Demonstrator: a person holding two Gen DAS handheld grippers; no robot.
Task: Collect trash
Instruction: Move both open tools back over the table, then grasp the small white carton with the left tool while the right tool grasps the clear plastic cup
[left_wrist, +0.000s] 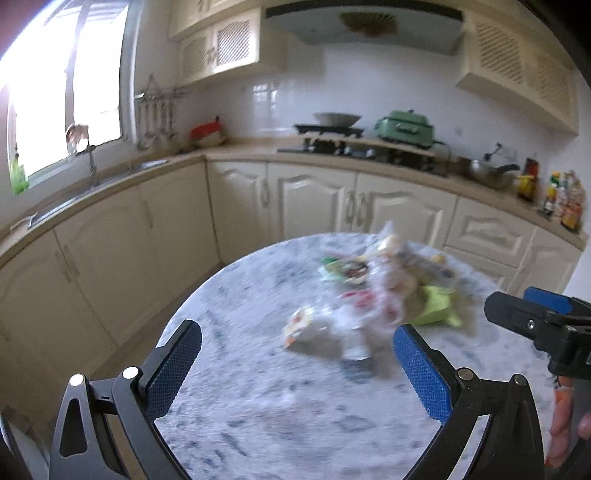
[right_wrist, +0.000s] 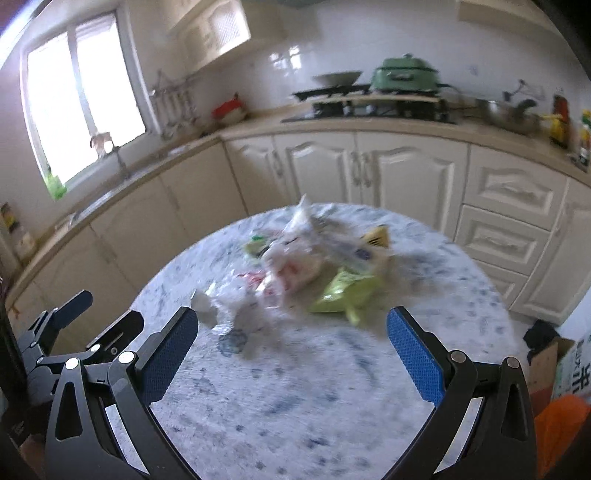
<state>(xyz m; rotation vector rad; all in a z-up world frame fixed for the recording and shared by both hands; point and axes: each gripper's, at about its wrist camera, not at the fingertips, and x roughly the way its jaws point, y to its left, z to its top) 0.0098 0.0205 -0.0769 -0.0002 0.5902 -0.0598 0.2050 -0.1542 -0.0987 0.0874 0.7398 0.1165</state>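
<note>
Both grippers spread wide over a round marble table, wrappers heaped at 12 o'clock.

Nearest in the left wrist view, the left gripper (left_wrist: 297, 345) has its blue-padded jaws far apart and holds nothing; at 3 o'clock the right gripper (left_wrist: 532, 325) juts in, too little of it showing there to judge its jaws. In its own view the right gripper (right_wrist: 291, 338) is equally wide and empty, with the left gripper at 9 o'clock. Beyond the fingertips, on the table (right_wrist: 295, 398), lies the blurred trash pile (right_wrist: 295, 266): crumpled clear plastic, a lime-green bag (right_wrist: 343, 295) at its 4 o'clock edge, and a yellow packet (right_wrist: 376, 236) farther back. At 4 o'clock beside the table stands a cardboard box (right_wrist: 561, 365). Farthest, cream cabinets (left_wrist: 310, 199) carry a counter with a green cooker (left_wrist: 404, 125) at 1 o'clock.
</note>
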